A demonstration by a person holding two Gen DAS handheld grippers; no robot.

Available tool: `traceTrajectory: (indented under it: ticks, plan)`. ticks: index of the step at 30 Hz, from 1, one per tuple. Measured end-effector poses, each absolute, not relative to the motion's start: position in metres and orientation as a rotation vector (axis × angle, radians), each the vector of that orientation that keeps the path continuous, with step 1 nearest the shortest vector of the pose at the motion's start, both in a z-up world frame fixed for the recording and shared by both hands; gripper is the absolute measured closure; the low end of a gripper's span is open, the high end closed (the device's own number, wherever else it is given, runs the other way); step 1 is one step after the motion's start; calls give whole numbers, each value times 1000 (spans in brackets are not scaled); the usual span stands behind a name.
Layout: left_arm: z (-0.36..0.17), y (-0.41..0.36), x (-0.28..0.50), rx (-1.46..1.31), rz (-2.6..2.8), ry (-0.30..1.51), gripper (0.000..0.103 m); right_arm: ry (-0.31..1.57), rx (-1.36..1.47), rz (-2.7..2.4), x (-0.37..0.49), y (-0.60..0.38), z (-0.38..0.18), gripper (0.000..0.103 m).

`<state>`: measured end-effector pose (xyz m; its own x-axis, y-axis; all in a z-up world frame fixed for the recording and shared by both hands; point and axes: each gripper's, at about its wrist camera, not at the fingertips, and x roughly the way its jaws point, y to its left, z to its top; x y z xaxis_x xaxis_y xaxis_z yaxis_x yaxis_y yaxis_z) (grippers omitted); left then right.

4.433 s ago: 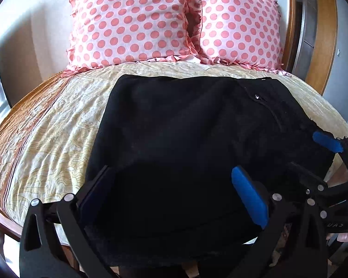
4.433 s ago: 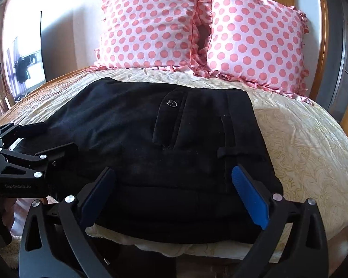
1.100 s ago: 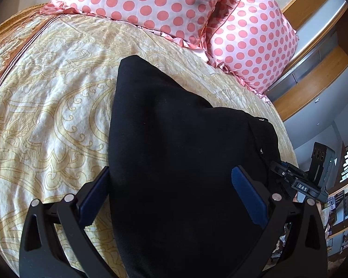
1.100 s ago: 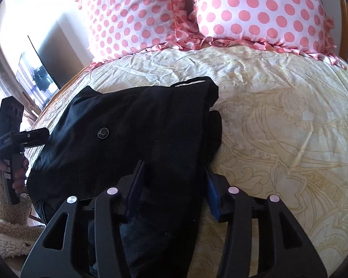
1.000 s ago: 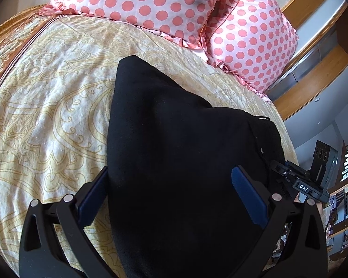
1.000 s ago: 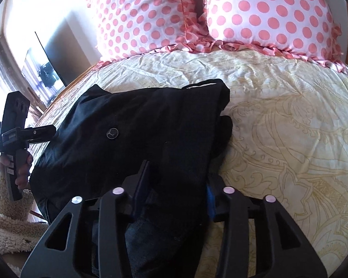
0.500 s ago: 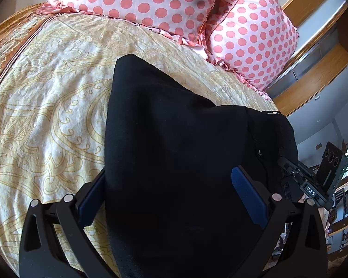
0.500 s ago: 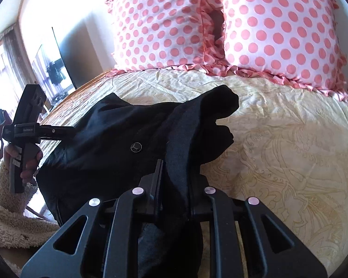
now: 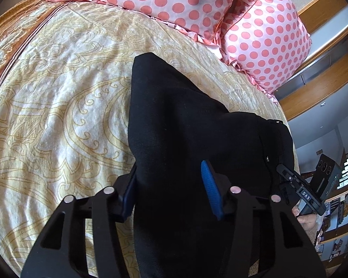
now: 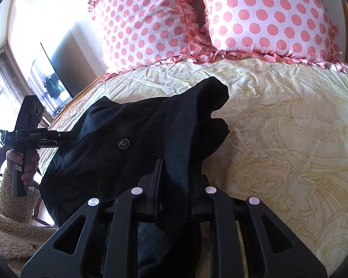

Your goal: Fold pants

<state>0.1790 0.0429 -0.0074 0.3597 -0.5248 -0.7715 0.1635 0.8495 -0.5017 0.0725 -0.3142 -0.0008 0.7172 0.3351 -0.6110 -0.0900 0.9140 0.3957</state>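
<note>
Black pants (image 9: 188, 125) bunched at the near edge of the bed (image 9: 58, 106), held at both sides.

The left tongs (image 9: 171, 185) are closing on the left edge of the cloth, which lies between the blue pads (open bedspread beyond). The right tongs (image 10: 174, 180) pinch a raised fold while easing slightly apart; bare bedspread spreads rightward toward the dotted pillows (image 10: 220, 16).

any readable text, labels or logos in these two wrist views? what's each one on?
"DAS": white letters on the side of the right gripper, seen from the left wrist.
Light lettering on the left gripper's body, seen from the right wrist: too small to read.
Pants button: an embossed mark, not legible.
</note>
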Motion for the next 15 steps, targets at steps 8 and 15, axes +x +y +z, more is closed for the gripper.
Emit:
traceTrajectory:
  ticks: [8, 15]
  plan:
    - [6, 36, 170, -287, -443, 1067, 94, 708, 459, 283, 71, -322, -4, 85]
    - [29, 35, 170, -308, -496, 1003, 94, 660, 512, 324, 77, -326, 9, 86]
